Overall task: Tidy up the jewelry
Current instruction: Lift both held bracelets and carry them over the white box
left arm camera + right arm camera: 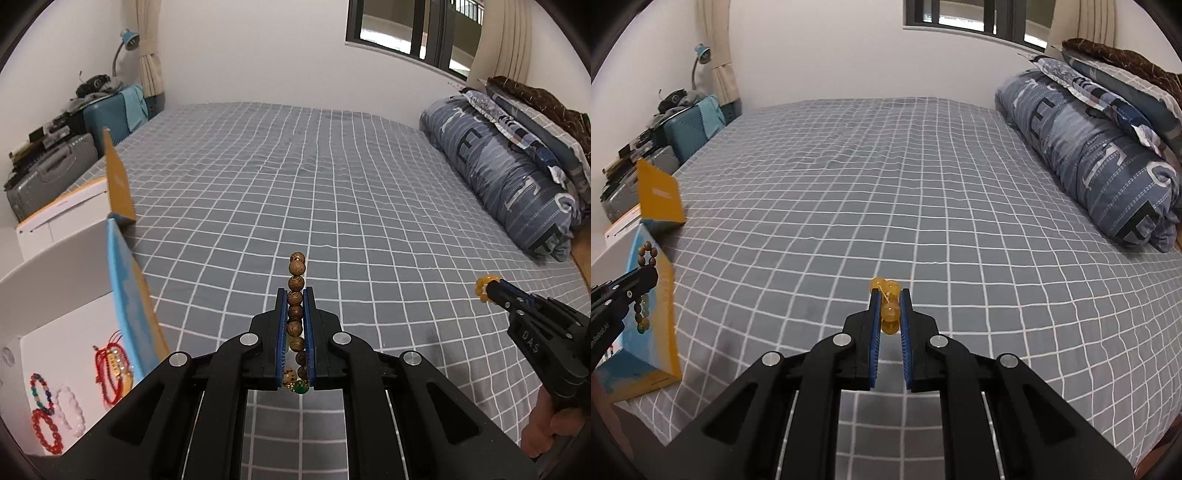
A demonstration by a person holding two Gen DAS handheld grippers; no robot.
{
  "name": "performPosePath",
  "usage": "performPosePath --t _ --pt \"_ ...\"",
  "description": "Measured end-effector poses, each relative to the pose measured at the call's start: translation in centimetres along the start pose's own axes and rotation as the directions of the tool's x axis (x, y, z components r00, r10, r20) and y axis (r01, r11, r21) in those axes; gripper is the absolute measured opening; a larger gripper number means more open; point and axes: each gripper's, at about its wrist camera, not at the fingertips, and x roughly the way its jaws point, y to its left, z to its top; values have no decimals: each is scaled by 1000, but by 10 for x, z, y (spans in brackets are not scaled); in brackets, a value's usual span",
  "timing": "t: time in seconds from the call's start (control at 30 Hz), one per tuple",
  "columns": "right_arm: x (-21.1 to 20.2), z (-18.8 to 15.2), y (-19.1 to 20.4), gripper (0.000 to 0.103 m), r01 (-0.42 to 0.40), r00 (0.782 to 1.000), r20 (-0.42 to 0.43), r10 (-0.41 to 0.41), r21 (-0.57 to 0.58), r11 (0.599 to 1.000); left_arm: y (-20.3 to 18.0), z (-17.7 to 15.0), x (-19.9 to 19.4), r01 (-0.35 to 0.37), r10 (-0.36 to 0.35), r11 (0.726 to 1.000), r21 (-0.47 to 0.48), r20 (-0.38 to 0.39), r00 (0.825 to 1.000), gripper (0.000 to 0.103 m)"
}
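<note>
My left gripper [295,295] is shut on a brown wooden bead bracelet [296,291] and holds it above the grey checked bed. It also shows in the right wrist view [646,266] at the far left. My right gripper [889,291] is shut on a yellow amber bead bracelet [888,310], held above the bed; the bracelet also shows in the left wrist view [484,286] at the right. An open white box [74,332] at the lower left holds red [46,430], white [70,406] and multicoloured [40,391] bracelets and red cord ones [112,365].
The box's blue and yellow lid [129,306] stands up beside it. A second white box with a yellow lid [118,184] lies behind it. A rolled blue duvet [509,177] and pillows lie along the right. Suitcases [48,173] stand left of the bed.
</note>
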Motion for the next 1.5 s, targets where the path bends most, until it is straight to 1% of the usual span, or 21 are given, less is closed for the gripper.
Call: performPosePath --t 0.13,0.23,0.43,0.53,0.63,0.67,0.77,0.87,0.93,1.1,1.3,1.37,1.43,1.5 --pt "-11 -5 17 9 -21 1000 7 21 -17 1000 8 -6 -13 -10 9 1000 4 10 1000 8" --pt "-17 -5 30 9 -56 998 8 57 -31 998 19 -8 -19 -19 19 1000 -1 2 1000 8" --pt "-25 3 64 9 -92 995 20 94 -67 993 48 -6 -33 -94 94 995 -25 17 995 8" --pt "-25 7 85 9 -114 993 22 116 -77 990 65 -7 -42 -143 144 989 -44 29 989 8" --pt "-24 11 110 9 -135 990 28 139 -109 985 86 -8 -53 -172 175 982 -75 27 984 8" --pt "-24 13 123 9 -158 986 22 162 -129 979 94 -8 -57 -181 184 980 -87 26 983 8" --pt "-25 14 151 9 -199 979 19 205 -164 966 120 -11 -68 -219 225 967 -132 30 974 8" --pt "-28 14 183 9 -238 969 18 247 -205 949 147 -16 -80 -241 251 955 -170 38 967 8" --pt "-30 13 207 9 -265 961 12 276 -232 936 163 -19 -86 -273 284 944 -185 34 958 8" --pt "-29 8 254 9 -321 944 -17 328 -270 908 195 -29 -97 -312 323 923 -224 14 946 8" --pt "-30 -2 309 9 -376 923 -52 381 -321 869 236 -46 -102 -365 371 893 -261 -30 928 8" --pt "-29 -7 326 9 -392 917 -73 391 -338 856 250 -54 -103 -386 388 879 -279 -51 920 8" --pt "-25 -12 340 9 -408 911 -103 398 -347 844 263 -62 -102 -410 406 865 -289 -76 911 8" --pt "-14 -19 353 9 -420 908 -159 389 -352 837 274 -68 -97 -418 405 858 -300 -109 908 8"
